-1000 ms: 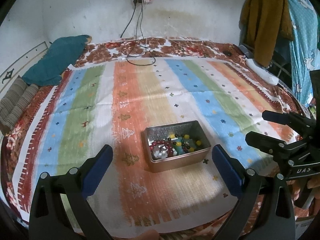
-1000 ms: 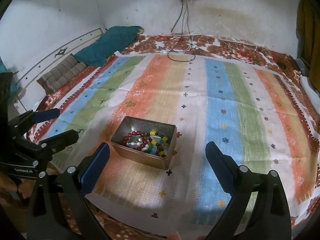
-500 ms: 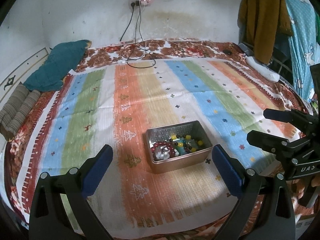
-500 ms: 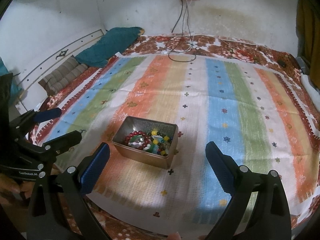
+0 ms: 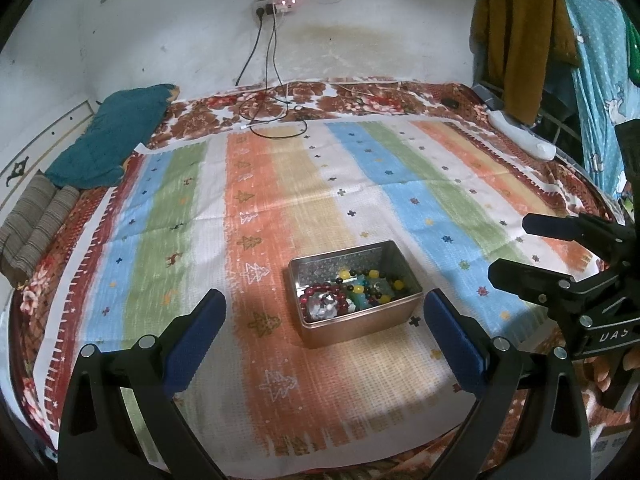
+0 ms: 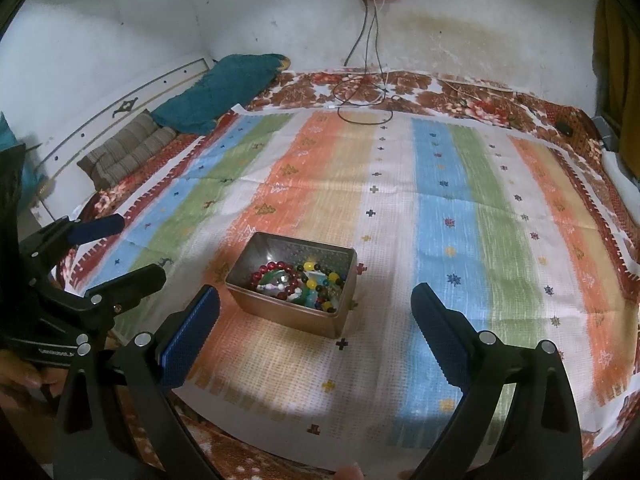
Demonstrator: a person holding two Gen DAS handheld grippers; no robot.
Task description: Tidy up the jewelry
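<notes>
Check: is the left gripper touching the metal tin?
Apart. The left wrist view shows striped cloth between the open left gripper and the metal tin.

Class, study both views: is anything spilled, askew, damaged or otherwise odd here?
Nothing is spilled. The bead jewelry lies in a tangled heap inside the metal tin, which sits at an angle to the stripes of the striped cloth. Both grippers hover open and empty.

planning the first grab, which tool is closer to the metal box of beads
Neither clearly. The left tool and the right tool both hang open just short of the metal box, which sits between each one's tips.
</notes>
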